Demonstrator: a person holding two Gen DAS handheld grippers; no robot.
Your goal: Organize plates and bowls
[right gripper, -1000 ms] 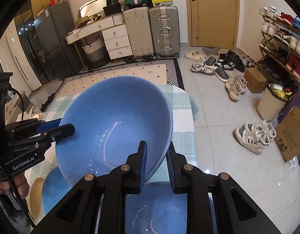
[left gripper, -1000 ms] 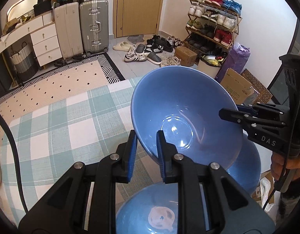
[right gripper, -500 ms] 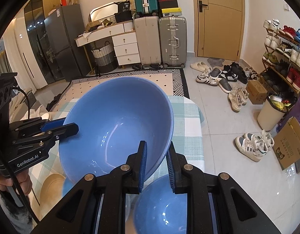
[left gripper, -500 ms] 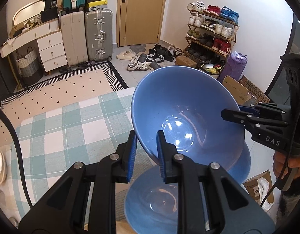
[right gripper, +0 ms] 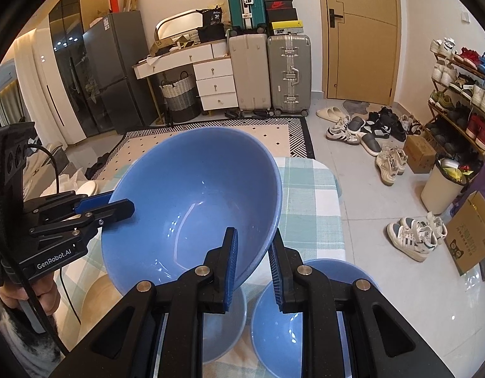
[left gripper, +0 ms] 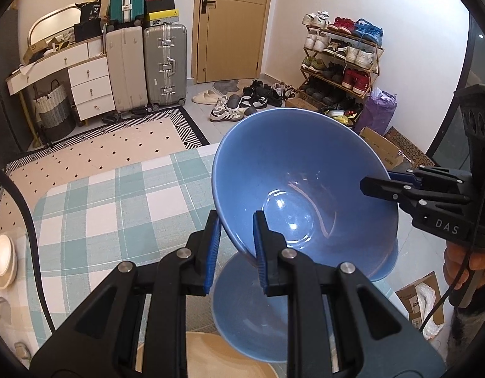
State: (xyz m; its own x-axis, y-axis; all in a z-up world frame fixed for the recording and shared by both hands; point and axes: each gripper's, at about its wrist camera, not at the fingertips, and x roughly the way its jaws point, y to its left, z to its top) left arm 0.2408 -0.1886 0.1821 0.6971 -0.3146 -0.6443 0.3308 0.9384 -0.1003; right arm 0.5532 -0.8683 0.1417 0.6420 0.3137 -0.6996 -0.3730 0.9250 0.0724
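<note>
Bowls are mid-sort: the large blue bowl [left gripper: 302,189] hangs in the air over the checked table [left gripper: 110,201], tilted, pinched on opposite sides of its rim. The left gripper [left gripper: 234,236] has its fingers nearly shut on the rim at the bowl's 6 o'clock edge in the left wrist view, wall between the pads. The right gripper [right gripper: 253,261] clamps the opposite rim the same way, and shows at 3 o'clock in the left view.

A second ago the bowl sat lower, close over the other dishes; now both hands have carried it up and across, and more of the table and floor shows beneath it. Two smaller blue bowls [right gripper: 308,312] rest below, beside a tan plate [left gripper: 229,359].

That lift probably means the big bowl has cleared the others and is travelling toward its stacking place. Both grips must hold evenly, since the glossy rim could slip.
</note>
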